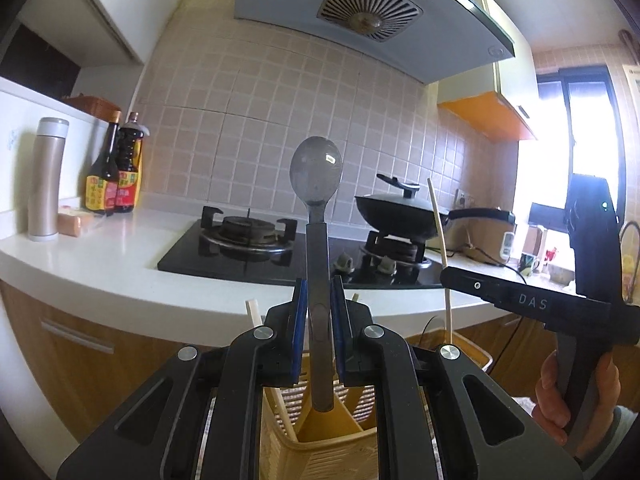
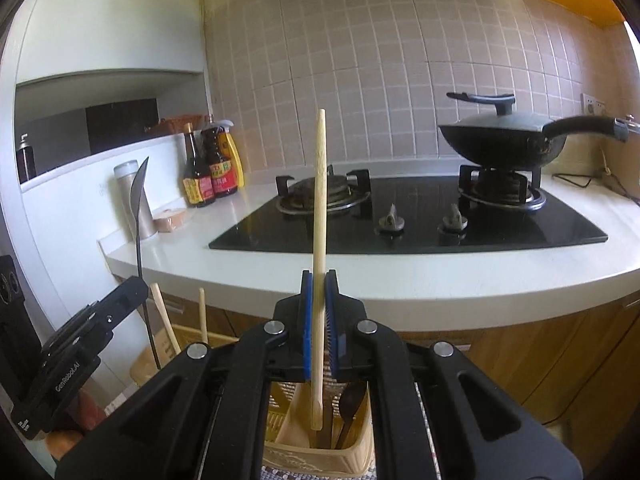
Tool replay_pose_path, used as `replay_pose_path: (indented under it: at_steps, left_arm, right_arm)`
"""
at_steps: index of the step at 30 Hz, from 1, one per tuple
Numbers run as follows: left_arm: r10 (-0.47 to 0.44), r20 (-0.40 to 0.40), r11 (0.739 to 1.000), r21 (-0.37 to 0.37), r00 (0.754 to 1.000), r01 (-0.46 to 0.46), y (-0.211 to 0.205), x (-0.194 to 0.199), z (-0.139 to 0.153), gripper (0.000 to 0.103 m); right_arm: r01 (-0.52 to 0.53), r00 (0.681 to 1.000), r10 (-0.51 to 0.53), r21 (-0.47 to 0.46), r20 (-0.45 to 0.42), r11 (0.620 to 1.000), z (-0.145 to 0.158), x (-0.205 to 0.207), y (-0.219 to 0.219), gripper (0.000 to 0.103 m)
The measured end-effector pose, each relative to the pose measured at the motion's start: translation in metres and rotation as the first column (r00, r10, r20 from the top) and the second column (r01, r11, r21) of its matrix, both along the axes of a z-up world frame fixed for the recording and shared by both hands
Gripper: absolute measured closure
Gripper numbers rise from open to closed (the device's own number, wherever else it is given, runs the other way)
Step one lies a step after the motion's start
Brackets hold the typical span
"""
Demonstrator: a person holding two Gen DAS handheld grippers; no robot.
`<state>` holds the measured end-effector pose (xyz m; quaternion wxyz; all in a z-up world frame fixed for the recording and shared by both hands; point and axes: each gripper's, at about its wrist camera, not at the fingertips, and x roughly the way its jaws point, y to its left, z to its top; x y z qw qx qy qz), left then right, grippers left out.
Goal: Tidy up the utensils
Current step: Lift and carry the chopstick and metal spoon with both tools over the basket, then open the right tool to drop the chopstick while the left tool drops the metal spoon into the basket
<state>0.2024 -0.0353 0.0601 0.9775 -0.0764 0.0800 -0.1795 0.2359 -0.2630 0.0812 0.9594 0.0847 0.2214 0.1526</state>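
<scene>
My left gripper is shut on the handle of a grey metal spoon, which stands upright with its bowl up. The handle's end hangs over a tan slatted utensil holder. My right gripper is shut on a pale wooden chopstick, held upright over a second tan holder that contains a wooden spatula and a dark spoon. In the left wrist view the right gripper and its chopstick are at the right. In the right wrist view the left gripper and its spoon are at the left.
A white counter curves behind the holders, with a black gas hob and a lidded wok. Sauce bottles and a thermos flask stand at the left. A person's hand grips the right tool. Wooden utensils stand in the left holder.
</scene>
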Motion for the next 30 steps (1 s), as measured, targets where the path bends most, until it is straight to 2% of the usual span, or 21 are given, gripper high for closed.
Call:
replay_pose_path:
  at_steps: [7, 10, 14, 15, 17, 19, 26, 30]
  left_arm:
    - [-0.023, -0.032, 1.0, -0.018, 0.999, 0.022, 0.004, 0.001, -0.014, 0.091]
    - [-0.026, -0.034, 1.0, -0.001, 0.999, 0.026, 0.004, -0.004, -0.017, 0.073]
    - [-0.03, -0.062, 0.999, 0.01, 0.998, 0.031, 0.009, -0.013, -0.019, 0.07]
    - [-0.03, -0.065, 1.0, 0.005, 0.997, 0.03, 0.011, -0.016, -0.019, 0.069]
    - [-0.027, -0.071, 1.0, -0.006, 0.997, 0.026, 0.017, -0.022, -0.017, 0.061]
    - [-0.022, -0.074, 1.0, -0.019, 0.997, 0.02, 0.024, -0.029, -0.014, 0.061]
    - [-0.03, -0.072, 0.999, -0.013, 0.997, 0.03, 0.032, -0.057, 0.002, 0.061]
    - [-0.055, -0.078, 0.998, 0.0, 0.995, 0.055, 0.033, -0.077, 0.011, 0.058]
  right_arm:
    - [-0.017, 1.0, 0.017, -0.001, -0.014, 1.0, -0.014, -0.013, -0.001, 0.098]
    - [-0.032, 0.999, 0.032, 0.002, -0.02, 0.999, -0.018, -0.022, -0.003, 0.095]
    - [-0.054, 0.997, 0.054, 0.014, -0.046, 0.998, -0.02, -0.034, -0.009, 0.093]
    - [-0.06, 0.997, 0.061, 0.022, -0.053, 0.998, -0.019, -0.039, -0.011, 0.091]
    - [-0.065, 0.996, 0.067, 0.033, -0.059, 0.997, -0.018, -0.048, -0.015, 0.079]
    - [-0.062, 0.996, 0.064, 0.038, -0.062, 0.997, -0.016, -0.058, -0.019, 0.05]
    - [-0.048, 0.996, 0.05, 0.02, -0.08, 0.999, -0.005, -0.089, -0.023, 0.049]
    - [-0.052, 0.989, 0.052, 0.002, -0.137, 0.999, -0.001, -0.099, -0.02, 0.049]
